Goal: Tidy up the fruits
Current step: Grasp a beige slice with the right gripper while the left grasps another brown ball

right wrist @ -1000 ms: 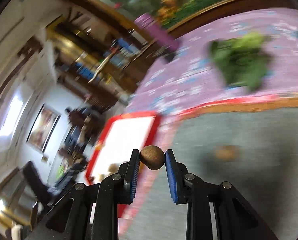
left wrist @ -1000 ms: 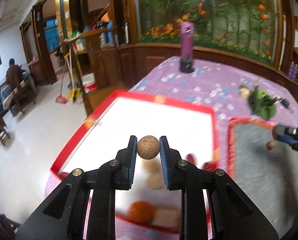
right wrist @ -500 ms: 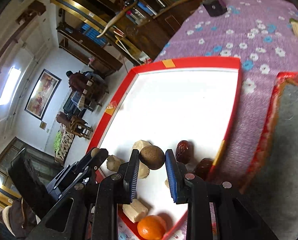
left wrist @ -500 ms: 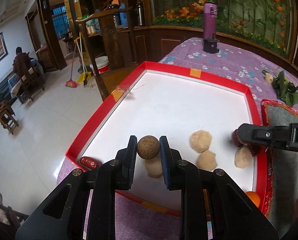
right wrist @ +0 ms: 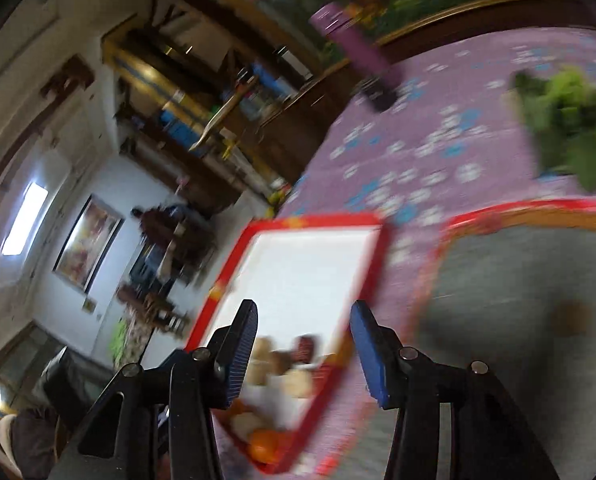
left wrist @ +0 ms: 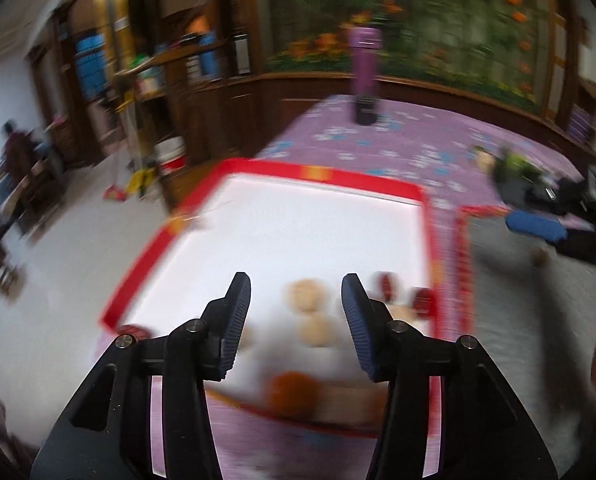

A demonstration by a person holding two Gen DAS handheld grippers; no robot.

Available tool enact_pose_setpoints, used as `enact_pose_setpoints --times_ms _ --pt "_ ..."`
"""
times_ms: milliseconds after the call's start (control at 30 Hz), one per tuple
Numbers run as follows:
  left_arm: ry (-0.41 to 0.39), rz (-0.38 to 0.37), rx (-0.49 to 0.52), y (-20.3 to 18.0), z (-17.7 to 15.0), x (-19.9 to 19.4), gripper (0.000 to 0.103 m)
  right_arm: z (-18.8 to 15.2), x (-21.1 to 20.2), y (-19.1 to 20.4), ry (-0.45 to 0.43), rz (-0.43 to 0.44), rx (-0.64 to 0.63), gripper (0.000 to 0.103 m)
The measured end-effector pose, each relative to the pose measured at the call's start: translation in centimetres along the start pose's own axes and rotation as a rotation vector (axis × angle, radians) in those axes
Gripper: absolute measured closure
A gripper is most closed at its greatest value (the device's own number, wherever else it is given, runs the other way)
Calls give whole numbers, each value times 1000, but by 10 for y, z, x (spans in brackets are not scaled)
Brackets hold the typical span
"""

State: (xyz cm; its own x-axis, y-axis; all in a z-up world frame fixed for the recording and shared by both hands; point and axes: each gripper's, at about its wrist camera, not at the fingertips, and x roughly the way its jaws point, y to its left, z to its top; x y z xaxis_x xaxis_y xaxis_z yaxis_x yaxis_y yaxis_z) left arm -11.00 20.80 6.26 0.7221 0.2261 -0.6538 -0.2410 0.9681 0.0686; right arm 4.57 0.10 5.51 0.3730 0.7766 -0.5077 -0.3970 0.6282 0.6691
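My left hand-held gripper (left wrist: 296,316) has just been opening and is spread with nothing between its pads; my right hand-held gripper (right wrist: 303,348) likewise, jaws parted and empty; the fruits sit clustered at the near end of the red-rimmed white tray (left wrist: 322,174) on the counter (left wrist: 398,148). One small brown fruit (right wrist: 570,319) lies alone on the grey mat (right wrist: 510,276); I judge it light, hard-shelled and apt to roll, so I would pinch it across its middle; the orange (right wrist: 264,446) wants a softer, wider hold.

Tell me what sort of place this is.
Probably a home's living or dining room: a table under a purple floral cloth, wooden shelving, and a framed picture on the wall.
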Motion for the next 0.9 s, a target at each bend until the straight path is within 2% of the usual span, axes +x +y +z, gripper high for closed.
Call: enact_pose_setpoints --times_ms 67,167,367,500,567,667,767,900 --pt "4 -54 60 -29 2 -1 56 6 -30 -23 -46 -27 38 56" --pt "5 -117 142 -71 8 -3 56 15 -80 -64 -109 -120 103 56" --pt "17 -193 251 -137 22 11 55 15 -143 -125 -108 -362 174 56" --pt "28 -238 278 -171 28 25 55 13 -154 -152 -105 -417 184 56" --pt "29 -260 278 -183 30 28 55 8 -155 -161 -114 -408 194 56" --pt "15 -282 285 -198 33 32 55 8 -154 -163 -102 -393 187 56" --pt "7 -283 305 -212 32 38 55 9 -145 -156 -99 -430 133 56" --pt "18 -295 319 -223 26 46 55 7 -132 -163 -67 -486 128 57"
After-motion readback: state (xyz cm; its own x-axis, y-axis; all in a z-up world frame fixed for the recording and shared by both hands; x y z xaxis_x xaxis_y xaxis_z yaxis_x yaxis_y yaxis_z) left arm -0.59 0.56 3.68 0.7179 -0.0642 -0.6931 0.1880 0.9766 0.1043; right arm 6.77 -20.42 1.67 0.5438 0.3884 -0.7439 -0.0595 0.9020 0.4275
